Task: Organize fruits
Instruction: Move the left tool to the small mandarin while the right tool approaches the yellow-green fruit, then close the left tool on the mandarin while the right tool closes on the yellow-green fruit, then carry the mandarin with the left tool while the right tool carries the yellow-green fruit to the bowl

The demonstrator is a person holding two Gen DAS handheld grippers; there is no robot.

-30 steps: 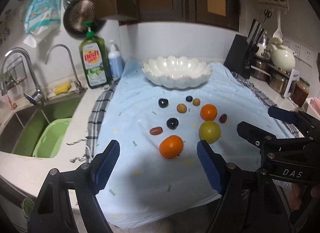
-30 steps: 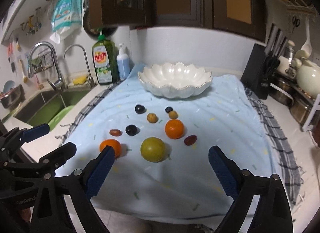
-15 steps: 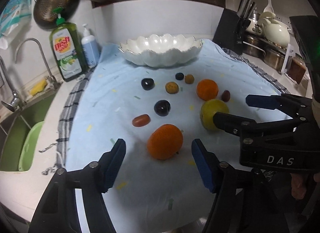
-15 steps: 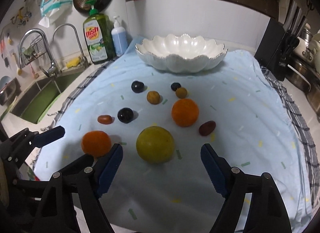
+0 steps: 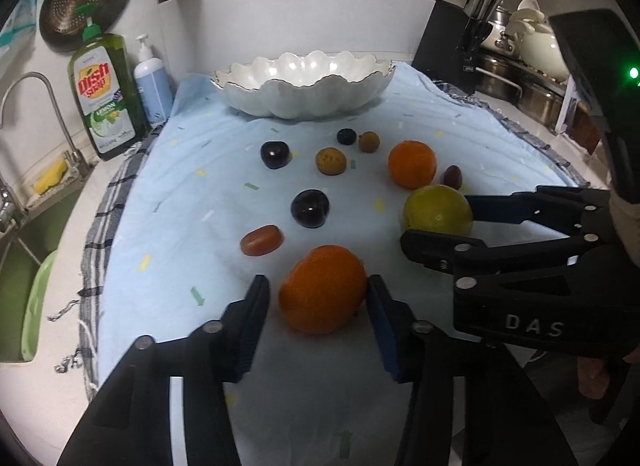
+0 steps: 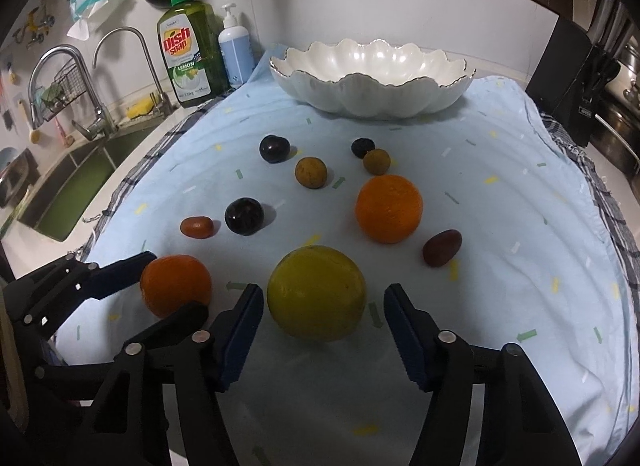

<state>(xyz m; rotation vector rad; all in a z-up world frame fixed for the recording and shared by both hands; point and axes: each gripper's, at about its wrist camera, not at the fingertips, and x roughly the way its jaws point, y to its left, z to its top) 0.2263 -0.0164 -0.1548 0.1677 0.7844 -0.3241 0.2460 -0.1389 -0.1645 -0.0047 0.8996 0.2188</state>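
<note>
Several fruits lie on a light blue cloth (image 5: 192, 201) in front of a white scalloped bowl (image 5: 304, 81), which also shows in the right wrist view (image 6: 372, 77). My left gripper (image 5: 318, 298) is open, its fingers on either side of the near orange (image 5: 322, 290); the right pad looks close to touching it. My right gripper (image 6: 324, 306) is open around a yellow-green round fruit (image 6: 316, 292), with gaps on both sides. A second orange (image 6: 389, 207), dark plums (image 6: 244, 215), brown longans (image 6: 311, 172) and reddish dates (image 6: 442, 248) lie beyond.
A sink (image 6: 76, 185) with taps and a green basin (image 5: 34, 298) is at the left. Dish soap (image 6: 188, 53) and a pump bottle (image 6: 236, 49) stand behind the cloth's left corner. A knife block (image 5: 460, 45) and pots stand at the right.
Both grippers have moved forward and down. The left fingers now straddle the near orange and have narrowed; the right fingers now straddle the yellow-green fruit.
</note>
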